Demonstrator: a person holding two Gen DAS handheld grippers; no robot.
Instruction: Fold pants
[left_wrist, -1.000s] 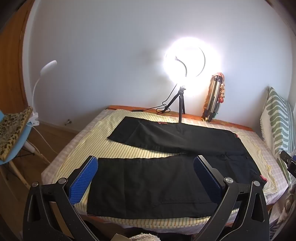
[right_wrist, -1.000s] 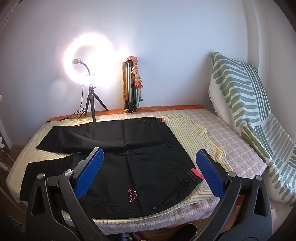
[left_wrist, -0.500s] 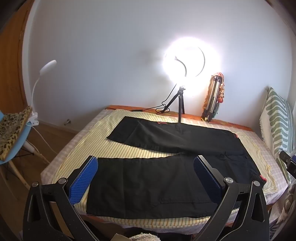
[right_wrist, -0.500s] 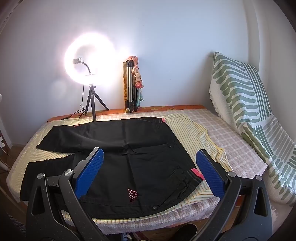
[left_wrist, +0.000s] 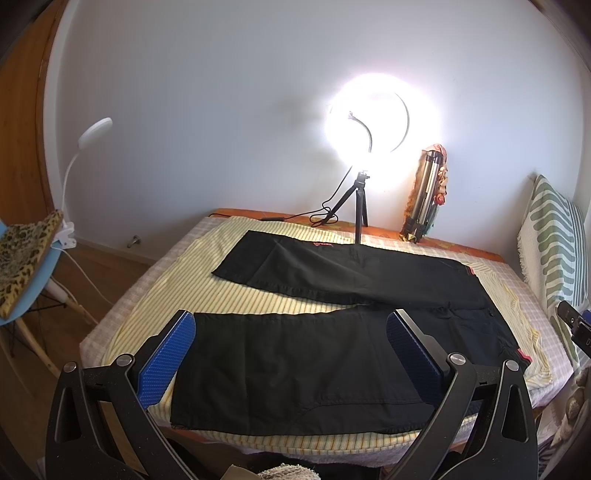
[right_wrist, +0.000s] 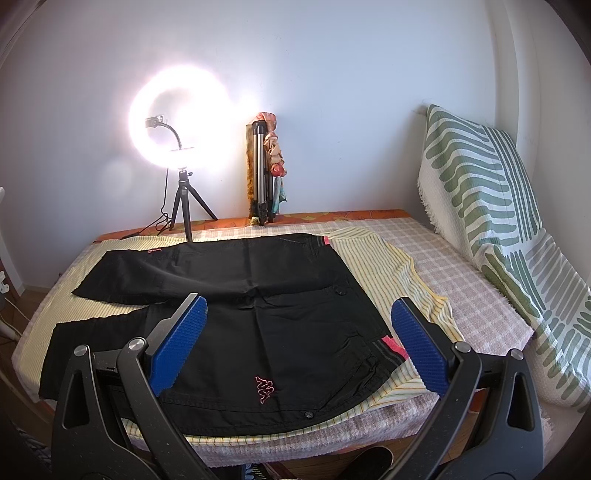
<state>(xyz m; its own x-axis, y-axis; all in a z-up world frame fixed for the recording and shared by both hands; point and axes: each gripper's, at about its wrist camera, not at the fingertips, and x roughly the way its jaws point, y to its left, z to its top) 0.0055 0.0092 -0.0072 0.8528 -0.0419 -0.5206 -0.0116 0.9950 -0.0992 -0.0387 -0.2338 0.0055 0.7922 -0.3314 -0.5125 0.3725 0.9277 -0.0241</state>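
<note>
Both tools are spread wide with nothing between their blue pads. Left tool (left_wrist: 290, 354) fills the bottom of its frame, above the near leg of the black pants (left_wrist: 332, 332); right tool (right_wrist: 299, 343) sits low in its frame over the waist end, near a pink logo (right_wrist: 265, 388) lower centre. Neither touches the fabric. Lying flat and unfolded, the pants have both legs spread apart on a yellow striped sheet (left_wrist: 236, 295) over the bed (right_wrist: 461, 280). At the bed's far edge, centre frame, stands a lit ring light (right_wrist: 177, 118) on a small tripod, with a folded tripod (right_wrist: 260, 170) beside it. A green-patterned pillow (right_wrist: 487, 192) leans at the right.
</note>
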